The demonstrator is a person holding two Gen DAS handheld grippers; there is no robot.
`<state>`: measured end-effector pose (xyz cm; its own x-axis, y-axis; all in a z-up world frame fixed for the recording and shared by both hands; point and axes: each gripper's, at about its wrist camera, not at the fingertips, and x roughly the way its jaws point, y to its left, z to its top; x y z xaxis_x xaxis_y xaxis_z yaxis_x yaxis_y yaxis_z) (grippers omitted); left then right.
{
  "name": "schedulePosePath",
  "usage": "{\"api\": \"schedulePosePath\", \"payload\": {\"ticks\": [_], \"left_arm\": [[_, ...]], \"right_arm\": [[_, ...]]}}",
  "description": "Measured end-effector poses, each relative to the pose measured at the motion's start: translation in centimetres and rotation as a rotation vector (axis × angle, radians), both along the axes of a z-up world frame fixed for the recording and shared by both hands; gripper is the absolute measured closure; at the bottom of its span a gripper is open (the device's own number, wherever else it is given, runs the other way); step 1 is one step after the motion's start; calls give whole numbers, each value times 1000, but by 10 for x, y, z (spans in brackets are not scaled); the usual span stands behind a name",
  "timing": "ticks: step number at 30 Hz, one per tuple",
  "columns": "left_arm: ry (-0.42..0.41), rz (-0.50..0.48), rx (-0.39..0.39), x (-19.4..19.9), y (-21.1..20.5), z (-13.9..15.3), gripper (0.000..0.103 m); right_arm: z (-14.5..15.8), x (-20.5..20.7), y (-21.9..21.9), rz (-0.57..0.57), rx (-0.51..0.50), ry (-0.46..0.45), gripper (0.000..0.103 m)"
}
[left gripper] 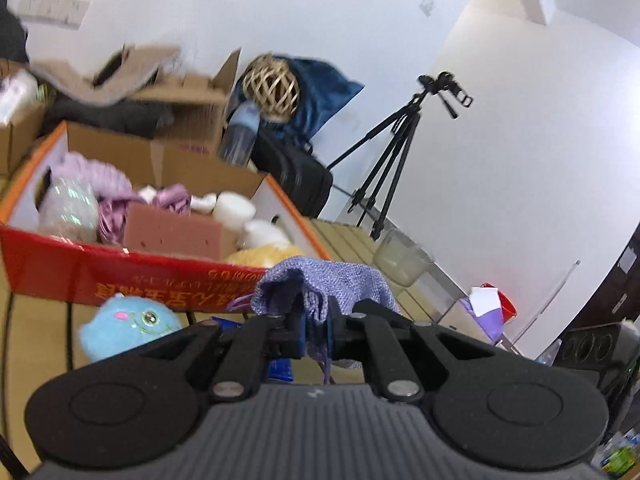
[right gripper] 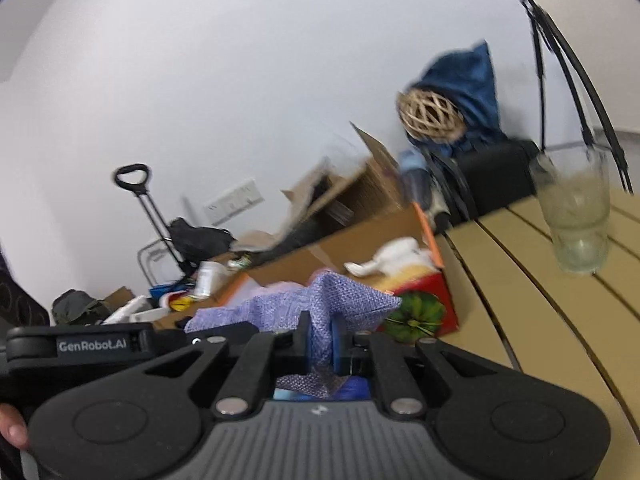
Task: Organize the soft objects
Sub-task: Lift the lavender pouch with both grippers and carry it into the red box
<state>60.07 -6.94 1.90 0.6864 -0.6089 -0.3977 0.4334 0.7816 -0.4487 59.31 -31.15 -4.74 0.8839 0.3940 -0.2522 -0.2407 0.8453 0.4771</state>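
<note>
Both grippers are shut on one purple woven cloth pouch (left gripper: 328, 280), held in the air in front of the red and orange cardboard box (left gripper: 132, 276). My left gripper (left gripper: 314, 334) pinches one part of it. My right gripper (right gripper: 320, 344) pinches another part of the pouch (right gripper: 320, 300), and the left gripper's body shows at its left (right gripper: 80, 344). The box holds soft things: lilac fabric (left gripper: 108, 184), a pink sponge block (left gripper: 172, 232), white plush (left gripper: 236, 208), a yellow piece (left gripper: 264, 254). A blue plush toy (left gripper: 128, 326) lies on the table before the box. A green ball-like toy (right gripper: 418, 314) sits by the box's corner.
The tan slatted table (right gripper: 540, 280) carries a clear glass cup (right gripper: 576, 216). Behind the box are open cardboard boxes (left gripper: 188, 100), a wicker ball (left gripper: 272, 88) on blue cloth, a water bottle (left gripper: 240, 132), a black case (left gripper: 296, 176) and a tripod (left gripper: 396, 148).
</note>
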Motion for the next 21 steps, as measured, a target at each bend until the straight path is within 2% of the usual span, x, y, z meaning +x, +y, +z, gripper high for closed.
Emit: {"api": "schedulePosePath", "payload": {"ticks": [4,8,12,14,17,19,21], "left_arm": [[-42,1,8,-7,5,27,94],[-78,-30,-1,21,6,64,94],[-65,-8,26,73,-2,84,94],[-50,14,63,103,-7,80,94],[23,33,68,155,-12,62,94],[43,51,119,187,-20,38,94],[111,68,178,216,-27,9,93]], "right_arm": [[27,-6,5,19,-9,-39,95],[71,6,4,39,-43,-114,95],[102,62,1,62,-58,-90,94],[104,99,4,66,-87,-49,94],[91,157,8,63,-90,51,94],[75,189,13,49,-116,98,94],[53,221,20,37,-156,159,94]]}}
